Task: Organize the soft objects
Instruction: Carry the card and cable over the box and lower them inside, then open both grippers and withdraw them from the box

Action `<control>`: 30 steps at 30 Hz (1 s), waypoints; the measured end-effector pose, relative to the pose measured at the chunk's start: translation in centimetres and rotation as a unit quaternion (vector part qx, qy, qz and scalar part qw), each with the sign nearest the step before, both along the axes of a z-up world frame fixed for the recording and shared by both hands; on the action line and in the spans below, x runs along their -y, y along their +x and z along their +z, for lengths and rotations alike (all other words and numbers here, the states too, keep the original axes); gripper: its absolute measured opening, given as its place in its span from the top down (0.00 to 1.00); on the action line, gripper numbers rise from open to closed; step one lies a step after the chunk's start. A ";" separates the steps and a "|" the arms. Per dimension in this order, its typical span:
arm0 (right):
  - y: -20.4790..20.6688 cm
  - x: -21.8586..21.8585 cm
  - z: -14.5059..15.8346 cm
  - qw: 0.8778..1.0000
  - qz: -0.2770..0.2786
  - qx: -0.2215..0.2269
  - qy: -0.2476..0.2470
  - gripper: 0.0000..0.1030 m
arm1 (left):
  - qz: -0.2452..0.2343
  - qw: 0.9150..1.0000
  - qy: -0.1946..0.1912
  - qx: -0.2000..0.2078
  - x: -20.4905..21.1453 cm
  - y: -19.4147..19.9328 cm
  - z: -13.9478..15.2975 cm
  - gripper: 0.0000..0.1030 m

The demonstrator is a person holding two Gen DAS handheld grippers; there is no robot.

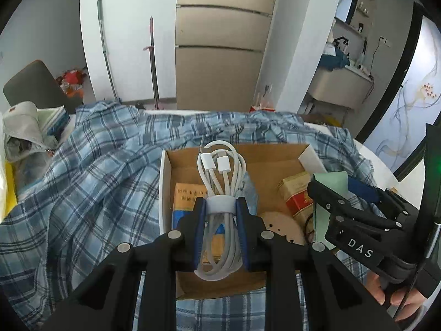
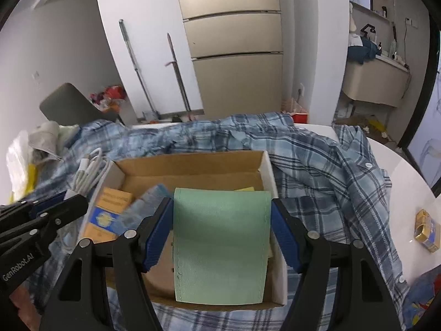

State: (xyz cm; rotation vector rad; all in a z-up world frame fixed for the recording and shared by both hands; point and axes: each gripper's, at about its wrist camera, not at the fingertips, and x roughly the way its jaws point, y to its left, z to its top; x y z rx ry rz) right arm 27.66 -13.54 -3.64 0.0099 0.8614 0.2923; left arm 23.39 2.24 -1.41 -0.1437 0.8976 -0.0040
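White cable point(image 1: 220, 193) clamped in left gripper point(image 1: 220, 215); right gripper point(image 2: 222, 220) pinching green cloth point(image 2: 222, 237) over box point(image 2: 268, 165); early release risks snagging on the rim.

A round white table point(image 2: 408, 171) carries a rumpled blue plaid shirt point(image 2: 330, 165); beside the shirt, a small gold-and-blue packet point(image 2: 425, 230) lies on bare tabletop.

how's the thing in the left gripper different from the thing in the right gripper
The left gripper is shut on a white cable bundle, narrow, coiled and banded. The right gripper is shut on a green pouch, wide, flat and smooth, so its jaws stand further apart. Both are held above the cardboard box.
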 end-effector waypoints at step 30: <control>0.4 0.0 -0.8 1.000 -0.008 -0.002 -0.009 0.26 | -0.003 1.000 -0.002 0.027 -0.4 0.1 -0.3 0.77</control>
